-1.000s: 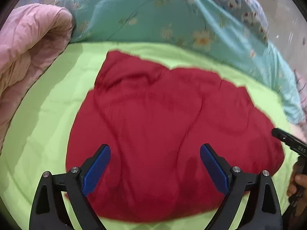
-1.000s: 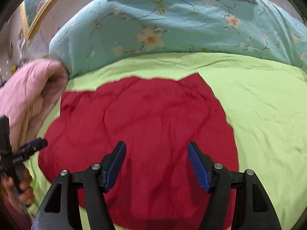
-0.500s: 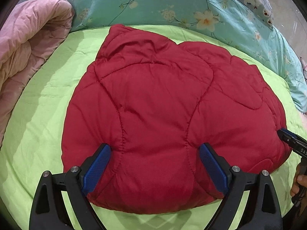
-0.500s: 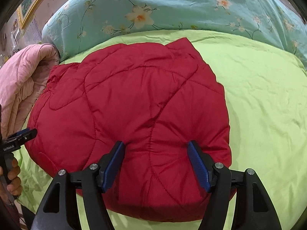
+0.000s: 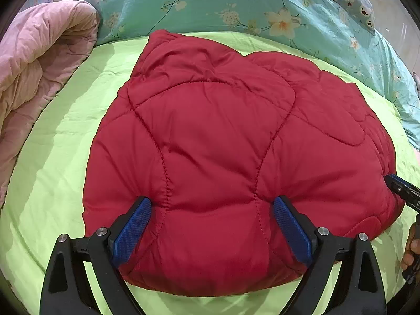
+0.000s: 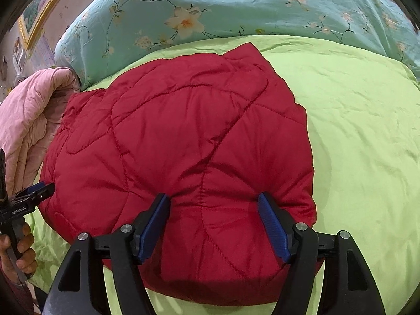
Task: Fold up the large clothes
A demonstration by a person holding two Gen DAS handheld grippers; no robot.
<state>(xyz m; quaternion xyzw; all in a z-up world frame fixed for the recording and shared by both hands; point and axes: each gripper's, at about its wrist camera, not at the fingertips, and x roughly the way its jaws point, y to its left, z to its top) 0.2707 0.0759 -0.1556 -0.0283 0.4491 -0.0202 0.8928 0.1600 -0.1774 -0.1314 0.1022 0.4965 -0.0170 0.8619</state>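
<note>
Both claws point steeply downward. The left claw [image 5: 211, 225] has its jaws spread wide, the blue pads [image 5: 131, 232] well apart. The right claw [image 6: 214, 225] is likewise spread, jaws somewhat closer. A hand [image 6: 19, 252] grips the left claw's handle.

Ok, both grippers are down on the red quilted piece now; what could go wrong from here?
The left gripper and right gripper are open, pressing into the puffy red jacket; closing may pinch only the top layer. A thick fold could spring open on release. The pink quilt sits beside its edge and may snag.
</note>
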